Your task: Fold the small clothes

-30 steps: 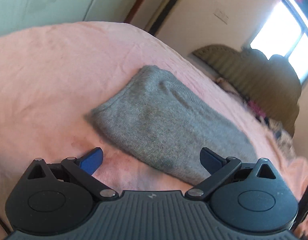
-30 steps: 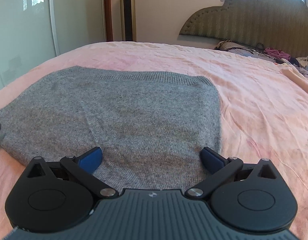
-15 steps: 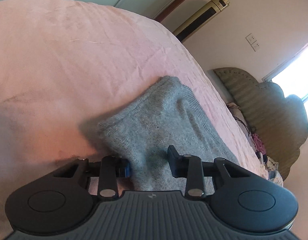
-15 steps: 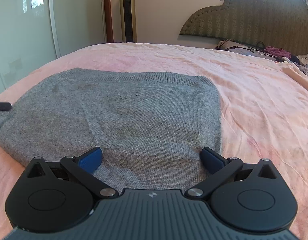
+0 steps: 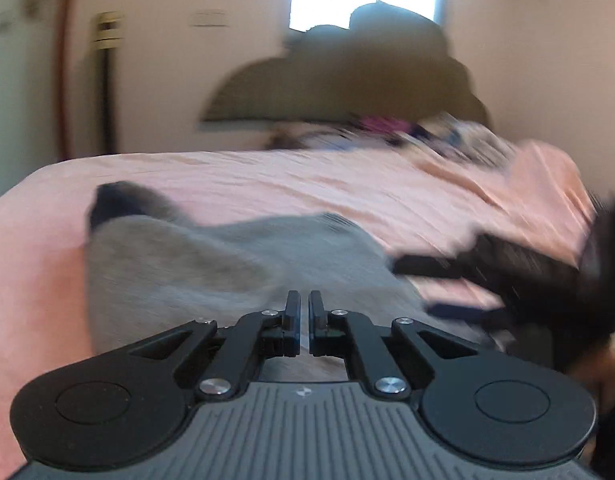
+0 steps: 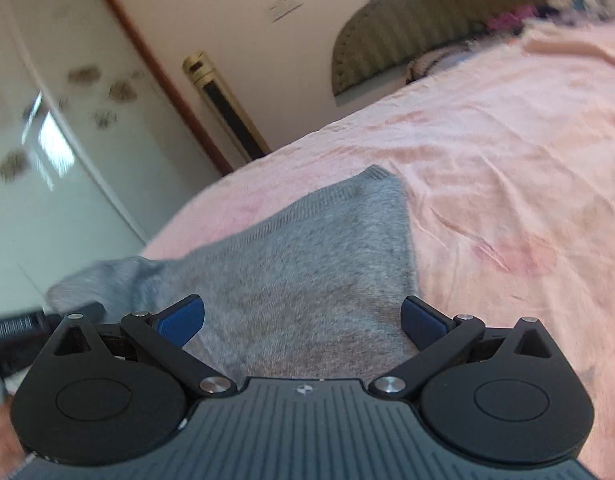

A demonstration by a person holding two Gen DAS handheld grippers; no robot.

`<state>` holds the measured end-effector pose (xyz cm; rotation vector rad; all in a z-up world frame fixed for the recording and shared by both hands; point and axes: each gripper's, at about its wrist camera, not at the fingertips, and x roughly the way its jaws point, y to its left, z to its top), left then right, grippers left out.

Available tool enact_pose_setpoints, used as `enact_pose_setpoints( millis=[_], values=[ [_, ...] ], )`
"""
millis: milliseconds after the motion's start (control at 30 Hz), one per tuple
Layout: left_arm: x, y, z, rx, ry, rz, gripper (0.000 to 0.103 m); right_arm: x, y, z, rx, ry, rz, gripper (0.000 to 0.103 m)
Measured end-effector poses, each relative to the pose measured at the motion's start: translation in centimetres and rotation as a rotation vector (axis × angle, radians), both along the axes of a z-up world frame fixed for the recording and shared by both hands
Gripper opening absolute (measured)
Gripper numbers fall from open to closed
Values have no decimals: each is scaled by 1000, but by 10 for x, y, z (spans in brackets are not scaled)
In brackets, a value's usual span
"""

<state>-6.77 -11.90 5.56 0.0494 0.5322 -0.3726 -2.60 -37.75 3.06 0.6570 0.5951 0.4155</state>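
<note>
The gray sweater (image 6: 307, 280) lay on the pink bed (image 6: 507, 160), and in the right wrist view it filled the middle, from 6 o'clock up to a corner near 12 o'clock. I thought it would be soft, light and floppy, so it would bend and sag wherever I lifted it. I thought the best place to grab was a corner or an edge, not the middle. My left gripper (image 5: 303, 312) was clenched tight, and a bit of the gray knit seemed to be pinched between its fingers (image 5: 292, 312), though the blur made that hard to be sure of. My right gripper (image 6: 303, 320) was wide apart and held nothing, with the sweater lying under it. A second earlier the left gripper had been wide apart too, and the sweater had lain flat. Now its left side was pulled up into a hump at 9 o'clock, and both views had tipped and moved.
</note>
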Motion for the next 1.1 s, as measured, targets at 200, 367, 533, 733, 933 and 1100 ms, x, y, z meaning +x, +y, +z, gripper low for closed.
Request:
enact_pose_setpoints(
  millis=[200, 367, 533, 733, 933, 1100],
  values=[
    [-23, -24, -37, 107, 17, -78, 3, 2, 2, 10, 27, 2, 10, 103],
    [-47, 19, -19, 24, -80, 6, 5, 15, 18, 46, 15, -35, 115, 103],
    [-58, 68, -21, -24, -81, 245, 10, 48, 67, 70, 4, 11, 326, 103],
    [-49, 95, -15, 23, -92, 396, 62, 79, 128, 47, 18, 237, 478, 103],
    [-71, 91, -18, 26, -172, 288, 73, 83, 157, 42, 26, 322, 488, 103],
    [-63, 102, -22, -31, -105, 362, 82, 79, 188, 59, -81, 272, 539, 103]
  ],
)
